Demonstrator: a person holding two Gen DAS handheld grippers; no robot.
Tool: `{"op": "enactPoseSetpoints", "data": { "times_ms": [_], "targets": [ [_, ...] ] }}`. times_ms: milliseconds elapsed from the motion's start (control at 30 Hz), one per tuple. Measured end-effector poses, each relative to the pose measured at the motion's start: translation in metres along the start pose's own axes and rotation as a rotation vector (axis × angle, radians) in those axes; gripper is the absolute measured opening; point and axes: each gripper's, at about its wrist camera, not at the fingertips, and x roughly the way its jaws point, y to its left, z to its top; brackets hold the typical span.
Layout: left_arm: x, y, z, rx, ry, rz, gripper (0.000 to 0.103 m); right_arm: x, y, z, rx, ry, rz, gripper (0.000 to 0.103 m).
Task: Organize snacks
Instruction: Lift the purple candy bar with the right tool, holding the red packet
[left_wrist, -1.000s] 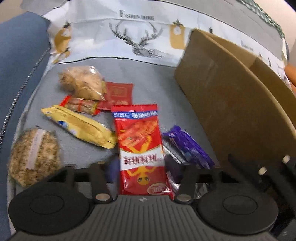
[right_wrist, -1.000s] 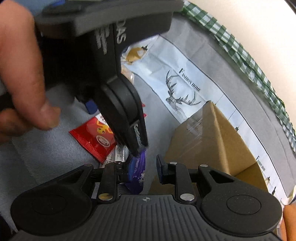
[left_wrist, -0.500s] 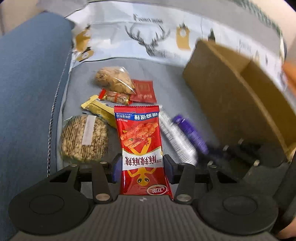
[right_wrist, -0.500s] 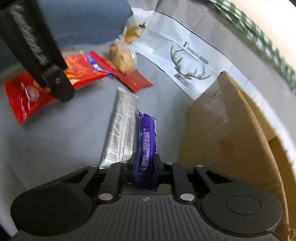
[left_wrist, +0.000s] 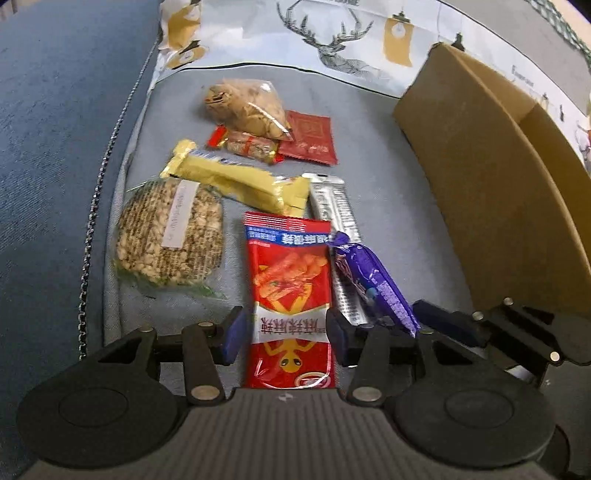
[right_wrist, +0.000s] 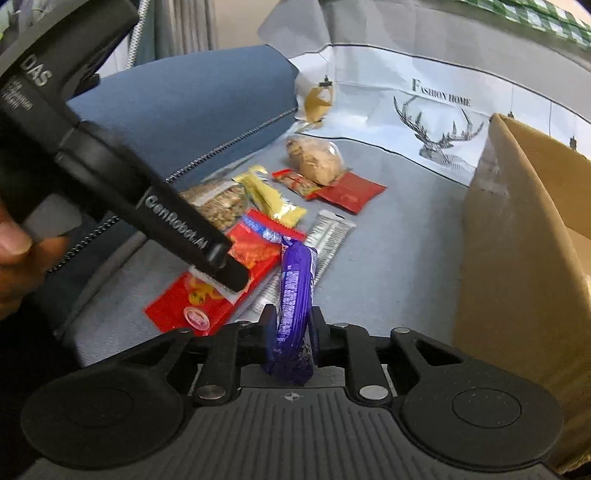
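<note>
I have a snack in each tool; the left tool (left_wrist: 286, 334) has its pads on the two long edges of the red snack packet (left_wrist: 290, 295), near the end with the round logo, and I read that as a grip; the right tool (right_wrist: 291, 334) has the purple bar (right_wrist: 295, 295) between its pads, its jaws are opening at this moment, yet the wrapper looks pressed on both sides.

The step in hand, as I judge it, is carrying both to the cardboard box (left_wrist: 491, 177), which stands open at the right on the grey cushion (left_wrist: 384, 155) of a sofa; no worktop is in play. To do it well I would firm up the right grip before travelling, since a slick wrapper held at one end can slip; I would lift each piece clear of the box wall and release low inside.

The red snack packet runs lengthwise straight away from the left tool, blue-banded end farthest; the purple bar likewise points forward from the right tool, long axis along the fingers, its free end over the silver bar (right_wrist: 330, 236).
</note>
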Motion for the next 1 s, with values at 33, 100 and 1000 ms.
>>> {"op": "enactPoseSetpoints", "data": {
  "times_ms": [33, 100, 1000],
  "targets": [
    [0.000, 0.000, 0.000, -0.003, 0.003, 0.006, 0.052, 0.001, -0.001, 0.000, 0.006, 0.005, 0.000, 0.031],
    [0.002, -0.003, -0.001, 0.001, 0.011, 0.012, 0.054, 0.002, -0.002, -0.001, 0.012, 0.012, 0.000, 0.037],
    [0.013, -0.017, -0.001, 0.046, 0.036, 0.077, 0.053, -0.002, 0.007, -0.012, -0.119, 0.104, -0.147, 0.018]
  ]
}}
